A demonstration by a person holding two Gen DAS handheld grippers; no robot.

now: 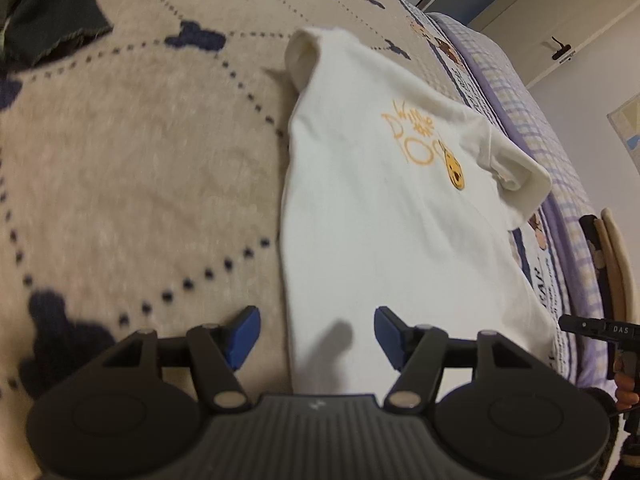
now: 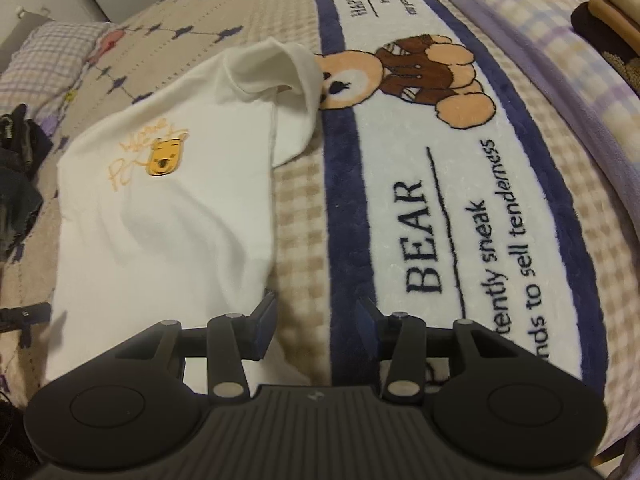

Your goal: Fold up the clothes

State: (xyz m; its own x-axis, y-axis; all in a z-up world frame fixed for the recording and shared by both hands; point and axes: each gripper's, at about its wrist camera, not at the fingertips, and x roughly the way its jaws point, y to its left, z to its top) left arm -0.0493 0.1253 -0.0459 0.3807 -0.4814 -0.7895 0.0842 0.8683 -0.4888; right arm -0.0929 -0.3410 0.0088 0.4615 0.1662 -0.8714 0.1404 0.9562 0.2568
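A cream T-shirt (image 1: pixel 380 220) with a yellow bear print lies flat on the bed blanket (image 1: pixel 120 160), its two short sleeves curled up at the far end. My left gripper (image 1: pixel 316 336) hovers open over the near left edge of the shirt, one blue pad over the blanket and the other over the cloth, gripping nothing. In the right wrist view the same T-shirt (image 2: pixel 160 220) lies at the left. My right gripper (image 2: pixel 318 326) is open just past the shirt's near right edge, above the checked blanket (image 2: pixel 304 208), and holds nothing.
Dark clothes (image 1: pixel 48 8) lie piled at the far left of the bed, seen again as dark clothes (image 2: pixel 16 168). A checked pillow (image 2: pixel 48 52) sits at the head. The bear-printed border (image 2: pixel 420 72) runs along the bed's right side. A wooden chair (image 1: pixel 616 264) stands beside the bed.
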